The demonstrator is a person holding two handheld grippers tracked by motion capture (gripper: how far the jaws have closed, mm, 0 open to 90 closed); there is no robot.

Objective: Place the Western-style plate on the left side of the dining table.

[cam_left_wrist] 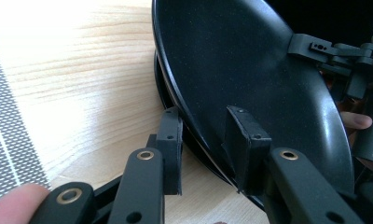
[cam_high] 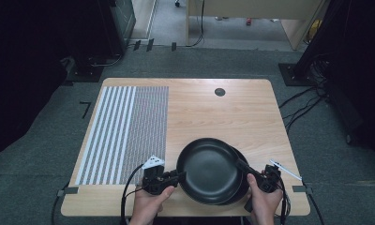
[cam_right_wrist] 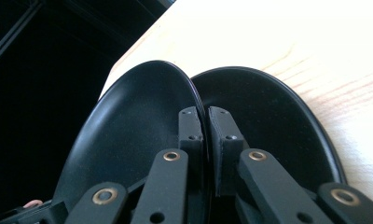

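Two black plates sit one over the other at the table's near edge. The upper plate [cam_high: 208, 169] [cam_left_wrist: 250, 70] [cam_right_wrist: 128, 126] is tilted off the lower plate [cam_high: 244, 187] [cam_left_wrist: 160, 91] [cam_right_wrist: 268, 116], which lies flat on the wood. My left gripper [cam_high: 178, 176] [cam_left_wrist: 208, 140] is shut on the upper plate's left rim, one jaw inside the dish and one beneath it. At the opposite rim my right gripper [cam_high: 243, 167] [cam_right_wrist: 205, 128] is shut on the same plate, and it also appears across the dish in the left gripper view [cam_left_wrist: 352, 60]. A hand holds each gripper.
A striped and dotted grey mat [cam_high: 124, 133] covers the table's left part. A white pen [cam_high: 286, 169] lies near the right edge, just beyond the right hand. A dark round hole [cam_high: 220, 92] sits at the far middle. Bare wood [cam_high: 223, 117] stretches behind the plates.
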